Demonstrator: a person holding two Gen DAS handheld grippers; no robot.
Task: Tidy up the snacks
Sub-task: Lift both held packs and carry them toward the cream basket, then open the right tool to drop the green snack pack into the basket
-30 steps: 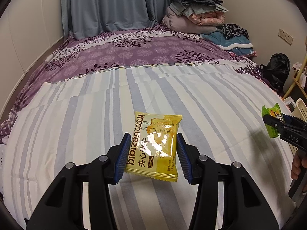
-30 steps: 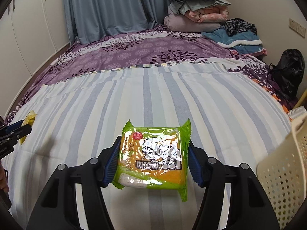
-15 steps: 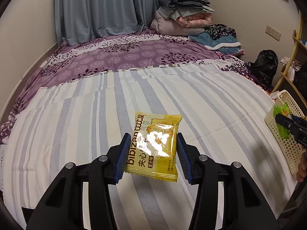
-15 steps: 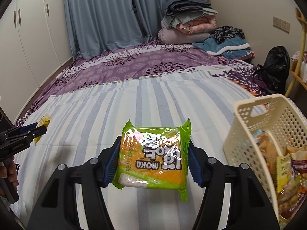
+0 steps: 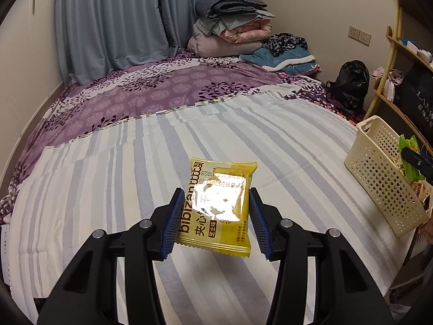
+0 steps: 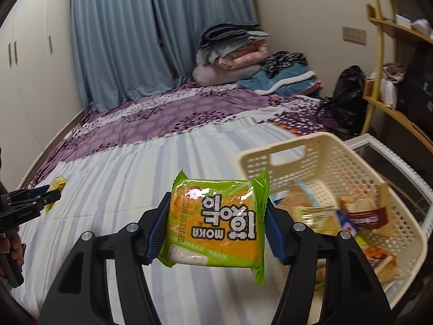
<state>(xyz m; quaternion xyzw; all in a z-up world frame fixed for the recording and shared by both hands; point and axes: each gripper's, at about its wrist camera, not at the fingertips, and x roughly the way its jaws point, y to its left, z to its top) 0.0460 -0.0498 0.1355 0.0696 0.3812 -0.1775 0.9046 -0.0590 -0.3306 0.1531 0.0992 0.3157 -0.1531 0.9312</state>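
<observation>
My left gripper is shut on a yellow bibizan snack packet and holds it above the striped bed sheet. My right gripper is shut on a green and orange snack packet, held just left of a cream perforated basket that holds several snack packets. In the left wrist view the basket stands at the right edge of the bed, with the right gripper and its green packet above it. In the right wrist view the left gripper shows at the far left.
A purple floral cover lies across the far half of the bed. Folded blankets are piled by the blue curtains. A black bag and a wooden shelf stand to the right. White wardrobes line the left.
Both grippers have swung to the right with their packets. The basket has come into both views, and the right gripper's green packet is now beside its rim.
</observation>
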